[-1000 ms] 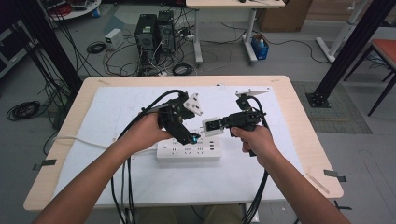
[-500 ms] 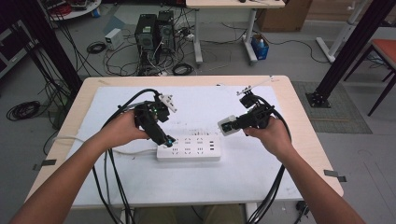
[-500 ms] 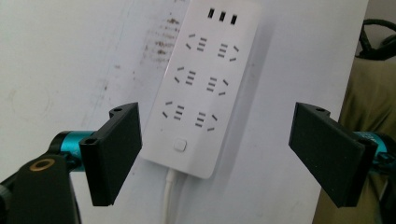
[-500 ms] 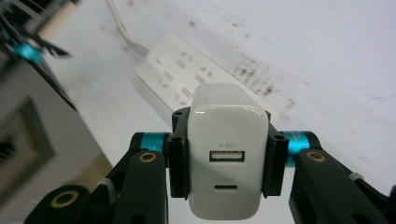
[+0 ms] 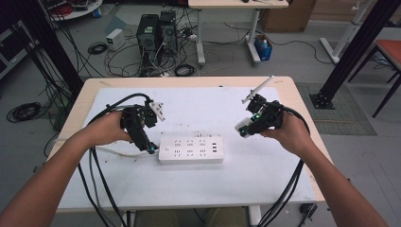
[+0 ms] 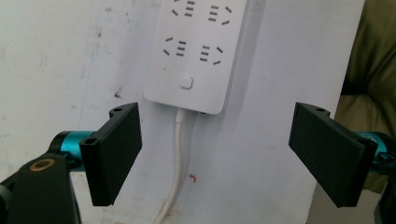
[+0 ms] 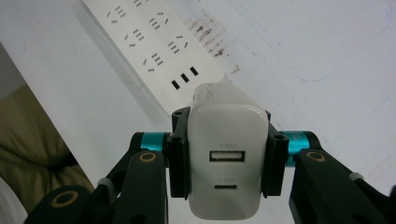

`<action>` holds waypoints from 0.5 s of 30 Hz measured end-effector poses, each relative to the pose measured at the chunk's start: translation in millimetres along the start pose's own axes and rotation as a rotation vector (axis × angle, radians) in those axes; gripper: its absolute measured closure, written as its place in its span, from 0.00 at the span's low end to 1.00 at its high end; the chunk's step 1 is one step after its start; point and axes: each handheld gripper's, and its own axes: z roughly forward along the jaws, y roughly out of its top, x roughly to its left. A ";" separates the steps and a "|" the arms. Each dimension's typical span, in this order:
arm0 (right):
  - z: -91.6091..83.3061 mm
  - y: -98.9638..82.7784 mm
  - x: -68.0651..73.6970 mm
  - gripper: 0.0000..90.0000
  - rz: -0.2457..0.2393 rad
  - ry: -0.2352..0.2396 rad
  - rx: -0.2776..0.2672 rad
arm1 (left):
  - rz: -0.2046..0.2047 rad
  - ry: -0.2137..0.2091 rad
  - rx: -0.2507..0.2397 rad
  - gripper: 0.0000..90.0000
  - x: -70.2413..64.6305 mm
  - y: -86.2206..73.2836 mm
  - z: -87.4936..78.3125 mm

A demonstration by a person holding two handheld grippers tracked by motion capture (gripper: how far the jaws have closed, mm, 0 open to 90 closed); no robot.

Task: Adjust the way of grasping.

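The white charger (image 7: 228, 163) hides most of what is behind it in the right gripper view, and its bottom is cut off by the edge of the picture. Two ports show on its face, but the small words by them are too blurry to read. The right gripper (image 5: 247, 126) squeezes the charger from both sides, up in the air, a little way past the right end of the power strip (image 5: 190, 149). The power strip lies flat near the middle of the white table (image 5: 246, 179). Its far end is cut off at the top of the left gripper view. The left gripper (image 5: 147, 144) is just beside the strip's left end, with its jaws spread wide and nothing between them. The strip's white cord (image 6: 175, 163) runs between those jaws. There is lots of bare table in front of the strip and behind it.
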 end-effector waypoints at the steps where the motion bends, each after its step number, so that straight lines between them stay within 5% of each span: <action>1: -3.3 -1.1 0.9 0.69 -0.018 -0.004 0.004 | -0.031 0.006 -0.007 0.19 2.6 -4.3 -1.3; 15: -6.7 -4.8 0.6 0.69 -0.061 -0.018 0.014 | -0.102 0.045 0.007 0.19 5.4 -18.8 -6.2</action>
